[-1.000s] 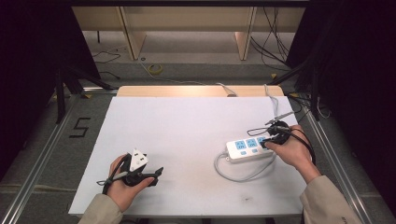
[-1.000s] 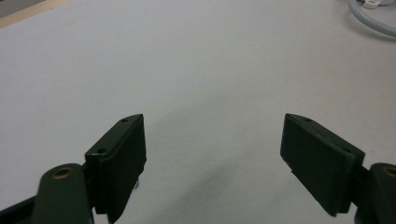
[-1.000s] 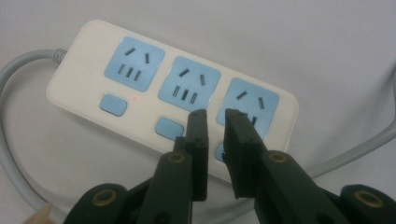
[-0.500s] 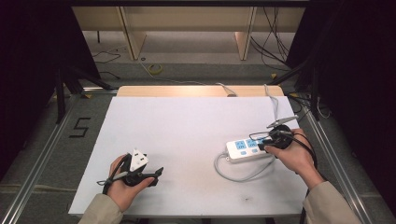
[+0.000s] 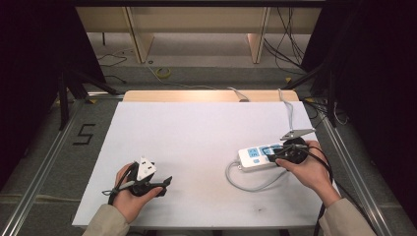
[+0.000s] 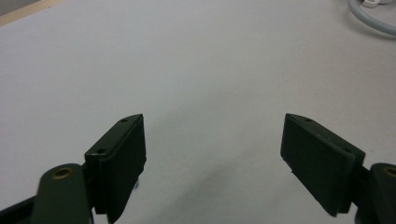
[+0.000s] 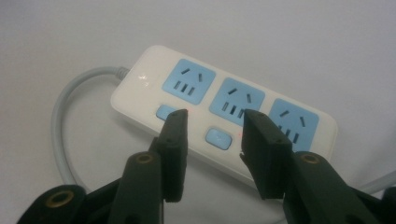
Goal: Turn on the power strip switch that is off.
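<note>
My right gripper (image 7: 212, 123) hovers half-open over the strip (image 7: 224, 114), its middle switch (image 7: 218, 138) between the jaws; I judge pressing comes next, needing a straight drop; left gripper (image 6: 212, 154) idles wide over bare table (image 6: 196, 60).

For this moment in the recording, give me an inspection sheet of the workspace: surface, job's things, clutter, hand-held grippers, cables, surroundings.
Surface: white table sheet, bare across the middle; wooden strip along the far edge.
Job's things: white power strip with three blue sockets and blue buttons, lying flat at the right.
Clutter: nothing seen.
Hand-held grippers: left hand-held gripper open wide over bare sheet, holding nothing; right hand-held gripper part open just above the power strip, its jaws either side of a blue button, clamping nothing.
Cables: the strip's grey cord loops on the sheet toward the person; a grey cable runs off the far edge.
Surroundings: floor with loose cables, wooden shelving legs, a "5" marked at the left.
</note>
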A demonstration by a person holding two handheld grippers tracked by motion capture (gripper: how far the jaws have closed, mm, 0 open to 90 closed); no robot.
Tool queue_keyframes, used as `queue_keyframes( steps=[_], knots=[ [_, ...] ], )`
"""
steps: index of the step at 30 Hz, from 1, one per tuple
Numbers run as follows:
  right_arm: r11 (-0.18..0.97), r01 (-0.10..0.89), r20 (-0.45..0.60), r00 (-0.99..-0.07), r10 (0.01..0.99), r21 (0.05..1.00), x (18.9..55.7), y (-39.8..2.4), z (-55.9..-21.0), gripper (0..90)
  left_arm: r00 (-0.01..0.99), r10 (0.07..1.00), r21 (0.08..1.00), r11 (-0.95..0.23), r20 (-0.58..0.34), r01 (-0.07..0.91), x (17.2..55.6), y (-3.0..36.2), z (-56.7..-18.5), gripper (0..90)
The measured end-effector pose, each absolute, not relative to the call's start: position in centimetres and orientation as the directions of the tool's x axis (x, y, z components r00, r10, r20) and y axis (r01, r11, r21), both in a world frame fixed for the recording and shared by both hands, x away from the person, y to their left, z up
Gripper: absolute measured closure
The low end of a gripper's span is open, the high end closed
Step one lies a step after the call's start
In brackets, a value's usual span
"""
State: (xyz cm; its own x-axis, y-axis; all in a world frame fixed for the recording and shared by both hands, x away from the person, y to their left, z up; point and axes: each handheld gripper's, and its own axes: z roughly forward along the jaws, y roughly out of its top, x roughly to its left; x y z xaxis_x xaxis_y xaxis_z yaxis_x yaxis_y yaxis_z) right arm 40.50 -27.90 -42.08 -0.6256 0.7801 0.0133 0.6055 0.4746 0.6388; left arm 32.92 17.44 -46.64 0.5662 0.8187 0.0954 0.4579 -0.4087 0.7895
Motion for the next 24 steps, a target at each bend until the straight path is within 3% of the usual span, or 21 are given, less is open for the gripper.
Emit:
queue_keyframes(
  steps=[24],
  knots=[
    [0.435,0.498,0.021,-0.676,0.737,0.750,37.7,-27.8,-43.4,53.0,0.578,0.811,0.787,-0.417,0.095,0.455,32.8,17.2,-46.7,22.2]
  ],
)
